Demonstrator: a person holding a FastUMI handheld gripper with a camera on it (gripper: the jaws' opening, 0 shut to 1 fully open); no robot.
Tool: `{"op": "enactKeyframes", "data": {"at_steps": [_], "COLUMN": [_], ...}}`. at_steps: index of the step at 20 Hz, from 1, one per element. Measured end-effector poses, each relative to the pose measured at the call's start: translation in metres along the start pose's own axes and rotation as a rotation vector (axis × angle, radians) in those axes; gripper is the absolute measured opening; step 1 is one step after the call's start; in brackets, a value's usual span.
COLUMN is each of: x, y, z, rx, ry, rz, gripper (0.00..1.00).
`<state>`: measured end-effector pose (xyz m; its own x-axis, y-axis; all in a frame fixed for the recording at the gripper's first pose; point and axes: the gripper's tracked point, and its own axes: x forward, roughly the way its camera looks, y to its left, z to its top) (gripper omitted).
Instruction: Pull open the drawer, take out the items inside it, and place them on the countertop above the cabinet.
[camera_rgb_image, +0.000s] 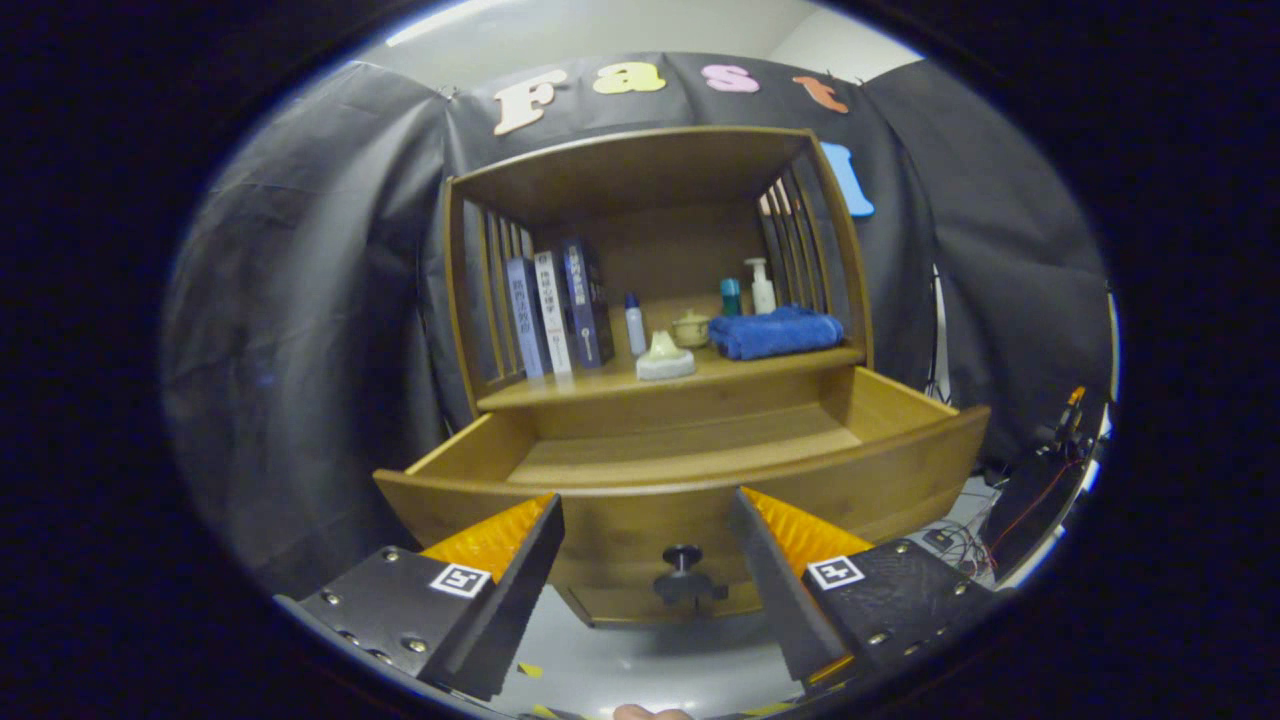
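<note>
Gripper (645, 505): nearest item; fingers spread wide apart, nothing held between them. One finger (520, 560) is seen to the left of the drawer knob, the other to its right, both clear of it.

Cabinet (655, 290): wooden, set against the black cloth wall, with slatted sides and an open shelf compartment above the drawer.

Drawer (680, 470): wooden, pulled out toward the fingers, just ahead of them. Its bare wooden bottom is seen; the part behind the front panel is hidden.

Countertop (600, 385): the wooden shelf surface directly above the drawer; all items below are stood or laid on it.

Towel (778, 332): blue, folded, laid at the right end.

Books (555, 310): three, upright, leaned at the left end.

White object (665, 358): small, pale, at the front centre; kind cannot be told.

Pump bottle (762, 287): white, behind the towel.

Slim bottle (635, 322): white with blue cap, right of the books.

Small pot (691, 328): pale, lidded, behind the white object.

Teal container (731, 296): beside the pump bottle.

Knob (682, 575): dark, on the drawer front, between the fingers.
</note>
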<state>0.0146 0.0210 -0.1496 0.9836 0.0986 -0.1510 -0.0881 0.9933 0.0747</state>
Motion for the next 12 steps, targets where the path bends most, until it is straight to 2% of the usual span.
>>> {"op": "enactKeyframes", "data": {"at_steps": [5,9,12], "x": [0.011,0.033,0.035], "y": [-0.003,-0.005,-0.009], "z": [-0.028,-0.025,-0.023], "rx": [-0.028,-0.017,-0.034], "ry": [0.032,0.013,-0.019], "rz": [-0.015,-0.009,-0.054], "gripper": [0.99,0.99,0.98]}}
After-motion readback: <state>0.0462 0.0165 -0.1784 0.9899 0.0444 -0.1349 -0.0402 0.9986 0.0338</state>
